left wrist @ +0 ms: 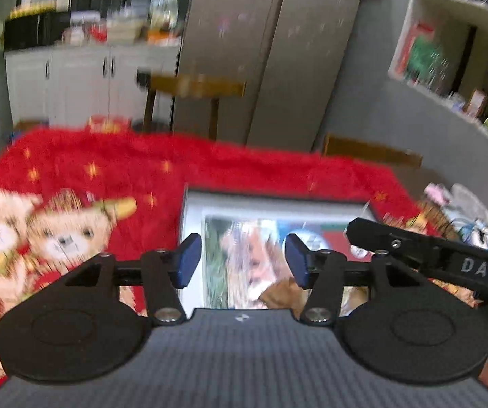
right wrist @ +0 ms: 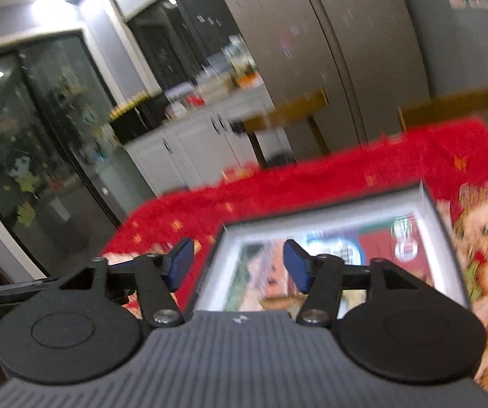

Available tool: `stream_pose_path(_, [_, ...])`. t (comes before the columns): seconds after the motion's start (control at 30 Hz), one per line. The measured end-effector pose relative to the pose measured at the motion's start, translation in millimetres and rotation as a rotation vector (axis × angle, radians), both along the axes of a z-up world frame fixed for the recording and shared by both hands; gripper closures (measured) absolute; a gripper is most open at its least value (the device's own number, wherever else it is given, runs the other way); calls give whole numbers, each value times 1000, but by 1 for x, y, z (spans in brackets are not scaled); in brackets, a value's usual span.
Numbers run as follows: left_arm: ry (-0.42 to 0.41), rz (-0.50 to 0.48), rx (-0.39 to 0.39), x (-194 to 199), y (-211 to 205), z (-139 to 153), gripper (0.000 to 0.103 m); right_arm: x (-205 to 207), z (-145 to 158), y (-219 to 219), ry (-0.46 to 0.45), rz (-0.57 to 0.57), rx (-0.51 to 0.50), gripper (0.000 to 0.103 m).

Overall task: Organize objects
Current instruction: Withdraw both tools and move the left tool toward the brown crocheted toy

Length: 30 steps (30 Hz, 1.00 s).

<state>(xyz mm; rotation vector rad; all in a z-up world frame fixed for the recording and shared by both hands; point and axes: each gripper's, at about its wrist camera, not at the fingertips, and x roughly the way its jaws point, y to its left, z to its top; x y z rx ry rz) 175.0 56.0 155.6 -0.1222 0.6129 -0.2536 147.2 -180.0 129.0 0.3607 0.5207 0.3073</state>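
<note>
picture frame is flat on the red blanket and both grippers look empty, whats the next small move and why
Probably swing one gripper toward the clutter at the blanket's right edge. The picture frame lies flat, and both the left gripper and right gripper are open above it with nothing between the pads, so the frame looks placed.

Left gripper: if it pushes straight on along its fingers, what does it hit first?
Probably the white open box on the red blanket, or the printed picture inside it. Left gripper is open and empty; blur leaves depth unclear.
</note>
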Motion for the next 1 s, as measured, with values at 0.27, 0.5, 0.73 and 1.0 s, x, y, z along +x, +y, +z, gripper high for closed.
stream_pose_path(0.27, [-196,23,-19,-60,6,52,36,-63,48,-2,-245,-28,-21,15])
stream_pose_path(0.5, [-267,36,-58,-115,-2,71,36,-108,39,-5,-343,-100,-11,2])
stream_pose_path(0.73, [-437,106,101,-173,-23,55,29,-113,18,1,-371,-160,-33,2])
stream_pose_path(1.0, [-352,88,102,-178,-15,0,29,-109,-19,7,-352,-188,-87,2])
